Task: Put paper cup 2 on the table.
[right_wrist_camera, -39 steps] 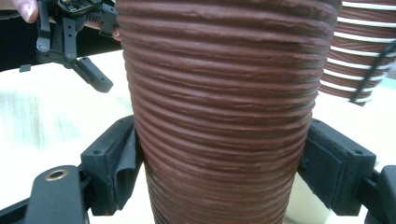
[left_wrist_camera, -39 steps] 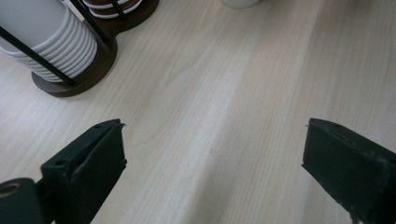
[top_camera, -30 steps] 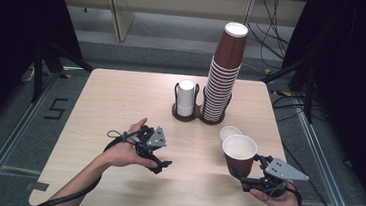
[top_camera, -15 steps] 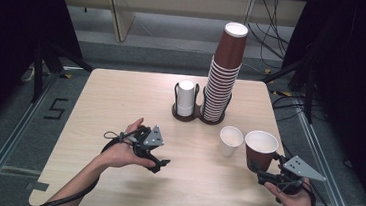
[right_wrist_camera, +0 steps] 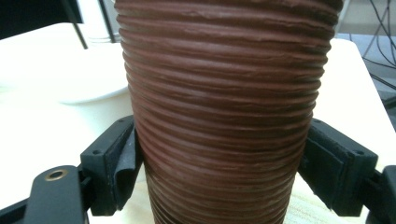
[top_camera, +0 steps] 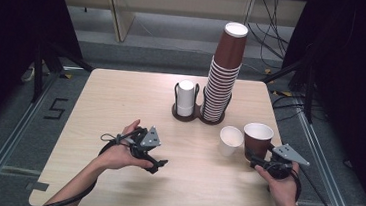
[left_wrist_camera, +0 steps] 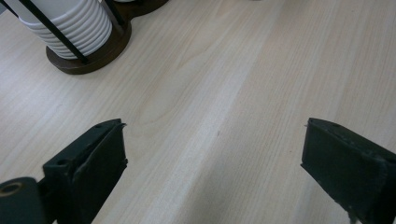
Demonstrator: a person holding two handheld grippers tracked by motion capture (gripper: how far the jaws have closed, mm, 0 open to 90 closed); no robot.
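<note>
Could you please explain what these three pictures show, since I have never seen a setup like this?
A person at a wooden table holds a hand-operated claw in each hand. The high view looks down from above; the other two pictures come from small cameras riding on each claw, looking along its two black jaws. The left claw is open over bare wood, holding nothing. The right claw is shut on a ribbed brown cup, upright, with a jaw pressed against each side. Beside it stands a single white cup. Farther back, a dark holder carries a short stack of white cups and a tall stack of brown cups.
</note>
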